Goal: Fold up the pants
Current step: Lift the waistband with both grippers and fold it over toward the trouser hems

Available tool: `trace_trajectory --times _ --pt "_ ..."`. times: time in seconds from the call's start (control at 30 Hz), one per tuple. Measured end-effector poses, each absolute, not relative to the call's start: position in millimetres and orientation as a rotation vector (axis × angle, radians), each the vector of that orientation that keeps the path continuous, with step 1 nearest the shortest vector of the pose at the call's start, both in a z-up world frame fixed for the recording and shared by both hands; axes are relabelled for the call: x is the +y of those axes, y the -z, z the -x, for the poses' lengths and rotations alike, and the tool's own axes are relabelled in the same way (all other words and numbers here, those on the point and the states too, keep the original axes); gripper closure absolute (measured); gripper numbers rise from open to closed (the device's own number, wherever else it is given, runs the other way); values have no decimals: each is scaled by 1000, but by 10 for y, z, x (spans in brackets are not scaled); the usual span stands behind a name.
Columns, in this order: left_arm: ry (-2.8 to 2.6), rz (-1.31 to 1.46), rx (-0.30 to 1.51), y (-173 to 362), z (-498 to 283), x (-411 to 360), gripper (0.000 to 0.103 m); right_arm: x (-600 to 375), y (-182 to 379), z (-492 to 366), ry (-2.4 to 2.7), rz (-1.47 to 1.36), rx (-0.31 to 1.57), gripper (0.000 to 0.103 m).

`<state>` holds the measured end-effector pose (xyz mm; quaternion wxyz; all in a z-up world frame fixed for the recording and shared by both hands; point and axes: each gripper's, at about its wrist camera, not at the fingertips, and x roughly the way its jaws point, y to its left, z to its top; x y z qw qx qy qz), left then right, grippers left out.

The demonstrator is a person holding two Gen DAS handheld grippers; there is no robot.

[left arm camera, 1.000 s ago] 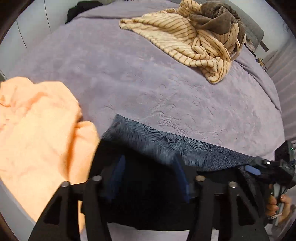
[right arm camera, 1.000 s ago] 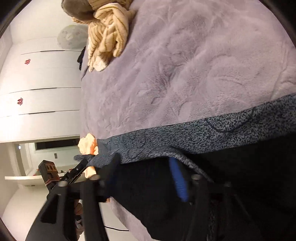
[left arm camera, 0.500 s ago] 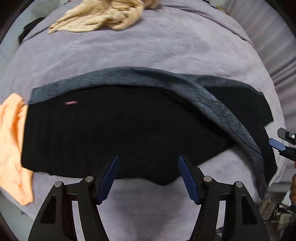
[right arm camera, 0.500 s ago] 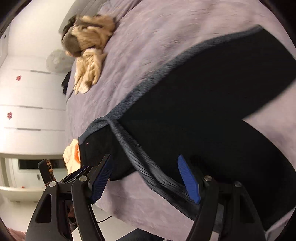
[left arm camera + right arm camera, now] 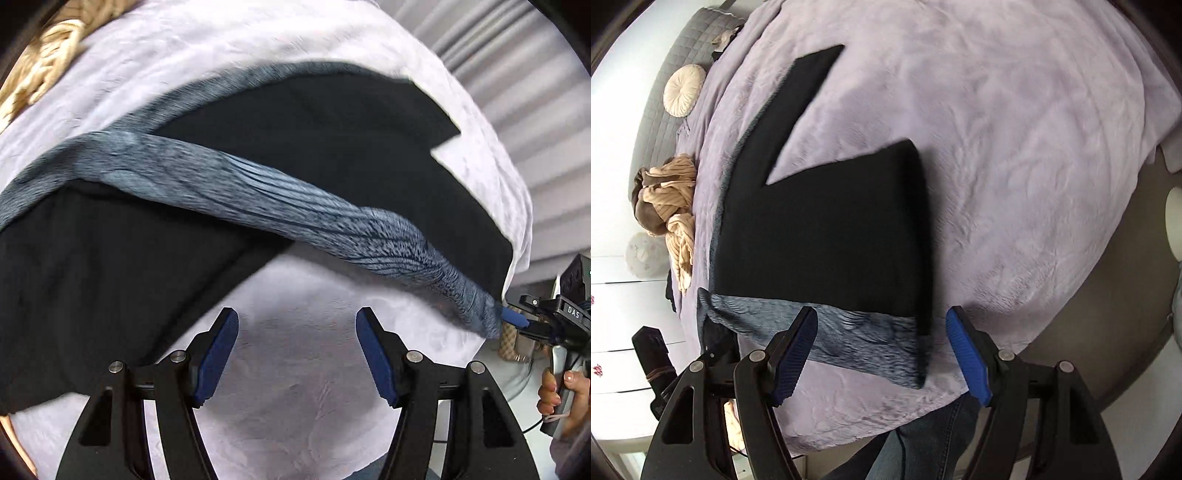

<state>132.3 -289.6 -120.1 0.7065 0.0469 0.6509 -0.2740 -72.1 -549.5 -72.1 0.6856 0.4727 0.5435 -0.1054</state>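
Two legs of the black pants (image 5: pixel 827 236) lie spread flat on the purple bedspread (image 5: pixel 1015 166), grey waistband (image 5: pixel 280 206) nearest. Soft, light and limp, they probably handle best pinched at the waistband corners. Left gripper (image 5: pixel 297 354) and right gripper (image 5: pixel 882 354) both gape, holding nothing.

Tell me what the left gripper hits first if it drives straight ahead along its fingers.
Probably bare purple bedspread: the open left gripper frames it, with the black pants just beyond. Depth is unclear.

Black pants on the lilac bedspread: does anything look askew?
Yes. The black pants lie with legs splayed in a V, not stacked, and their grey waistband is turned over, crossing the black fabric diagonally.
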Motion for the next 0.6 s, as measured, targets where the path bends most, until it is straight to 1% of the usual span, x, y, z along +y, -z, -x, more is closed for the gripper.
trace_trajectory --times 0.07,0.1,0.13,0.17,0.2,0.23,0.3,0.4,0.5,0.57,0.6 --pt "622 -141 1456 1271 -1331 -3032 36 -5491 889 724 173 -1142 1224 28" --pt "628 -150 1460 1302 -1339 -3095 36 -5490 952 713 144 -1173 1233 32" --pt "630 -157 1465 1326 -1349 -3156 36 -5487 977 682 109 -1197 1245 47" --pt "626 -161 1469 1336 -1363 -3205 36 -5507 976 660 65 -1246 1228 73" --pt "627 -153 1473 1325 -1380 -3245 36 -5537 957 652 3 -1320 1183 87" --pt "635 -137 1474 1315 -1368 -3290 36 -5574 888 603 -55 -1373 1123 87" --pt "645 -111 1472 1243 -1452 -3387 36 -5688 609 386 -138 -1358 1046 87" --pt "636 -102 1439 1091 -1666 -3534 36 -5986 274 -157 -200 -1309 1005 87" --pt "605 -48 1379 888 -2075 -3724 36 -6361 107 -812 -214 -1271 979 86" --pt "580 9 1338 780 -2397 -3803 36 -6571 66 -1258 -181 -1235 987 79" --pt "558 21 1319 732 -2540 -3773 36 -6637 47 -1430 -167 -1213 992 69"
